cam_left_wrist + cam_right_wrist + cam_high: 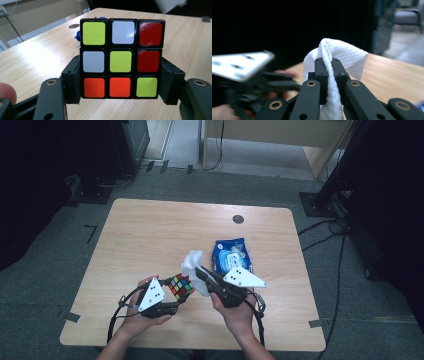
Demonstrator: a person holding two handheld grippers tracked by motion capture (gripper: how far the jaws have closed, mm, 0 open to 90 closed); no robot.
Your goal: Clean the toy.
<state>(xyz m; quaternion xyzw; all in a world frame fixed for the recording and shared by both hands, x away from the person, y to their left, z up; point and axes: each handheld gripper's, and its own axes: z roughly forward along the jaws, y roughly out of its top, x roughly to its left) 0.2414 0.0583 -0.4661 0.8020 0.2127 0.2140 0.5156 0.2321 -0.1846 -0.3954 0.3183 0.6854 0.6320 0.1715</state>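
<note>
Puzzle cube (121, 59), held just above the table (150, 235) near its front edge, sits clamped by two opposite sides between the jaws of the left gripper (167, 306), a mixed face of yellow, white, red and orange squares turned up. Just right of the cube, the right gripper (329, 65) has its jaws pinched tight on a folded white wipe (342, 53), raised over the cube's top. Behind the cube, farther right, a blue wipe packet (231, 255) lies flat on the wood. One risk: a hard rub could twist the cube out of its two-sided hold, or drag the wipe free of the thin pinch.
</note>
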